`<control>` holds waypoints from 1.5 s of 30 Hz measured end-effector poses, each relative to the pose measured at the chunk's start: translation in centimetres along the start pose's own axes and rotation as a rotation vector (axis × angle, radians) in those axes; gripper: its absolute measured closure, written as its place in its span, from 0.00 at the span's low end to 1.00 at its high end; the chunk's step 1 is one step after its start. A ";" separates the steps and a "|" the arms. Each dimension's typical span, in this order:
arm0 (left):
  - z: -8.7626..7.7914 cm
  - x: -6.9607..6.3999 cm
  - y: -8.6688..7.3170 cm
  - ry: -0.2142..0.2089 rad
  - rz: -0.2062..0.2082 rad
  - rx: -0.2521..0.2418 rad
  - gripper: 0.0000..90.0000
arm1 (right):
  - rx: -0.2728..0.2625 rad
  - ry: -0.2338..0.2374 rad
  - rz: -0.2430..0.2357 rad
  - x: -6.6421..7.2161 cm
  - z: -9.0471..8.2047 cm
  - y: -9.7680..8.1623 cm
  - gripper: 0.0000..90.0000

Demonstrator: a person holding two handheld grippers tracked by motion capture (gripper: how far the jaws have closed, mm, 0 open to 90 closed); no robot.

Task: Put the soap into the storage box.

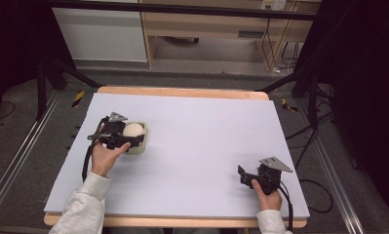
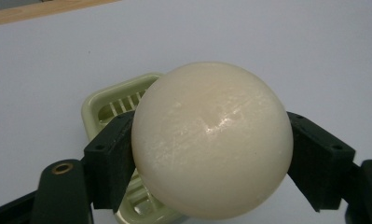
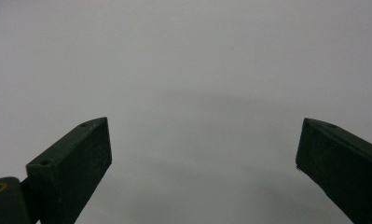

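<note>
Your left tongs (image 1: 128, 136) are clamped on a cream ball (image 1: 133, 130), one black jaw pressed against each side of it. In the left gripper view the ball (image 2: 212, 140) is large and glossy, with a small bright glint near its middle. It sits directly over a pale green tray (image 2: 110, 105) with a slotted floor. Whether the ball touches the tray cannot be told. In the high view the tray (image 1: 139, 148) is on the left half of the bench (image 1: 192, 141), a white sheet over a wooden top, with your left hand (image 1: 104, 157) just behind it.

Your right tongs (image 1: 244, 176) rest near the bench's front right corner, well apart from the ball and tray. In the right gripper view the tongs (image 3: 203, 154) are spread wide, with bare white bench between the jaws.
</note>
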State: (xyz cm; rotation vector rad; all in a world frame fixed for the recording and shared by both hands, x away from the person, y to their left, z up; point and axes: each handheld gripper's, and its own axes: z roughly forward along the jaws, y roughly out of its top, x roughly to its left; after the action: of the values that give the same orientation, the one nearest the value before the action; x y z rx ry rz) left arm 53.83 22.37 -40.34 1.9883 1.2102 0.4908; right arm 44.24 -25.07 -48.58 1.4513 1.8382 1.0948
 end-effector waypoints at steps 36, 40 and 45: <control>3.6 2.5 -0.7 0.054 -0.026 0.091 0.26 | 0.001 0.001 0.003 0.0 0.0 0.0 0.04; 4.0 2.5 -0.9 0.058 -0.026 0.099 0.26 | 0.002 0.002 0.006 0.0 0.0 0.0 0.04; 4.2 2.4 -1.0 0.059 -0.018 0.107 0.26 | 0.002 0.002 0.007 0.0 0.0 0.0 0.04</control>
State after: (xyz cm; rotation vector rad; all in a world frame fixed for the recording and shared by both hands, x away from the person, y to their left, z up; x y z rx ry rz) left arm 57.09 23.11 -43.96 2.0632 1.3143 0.4880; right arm 44.23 -25.06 -48.56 1.4598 1.8376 1.0983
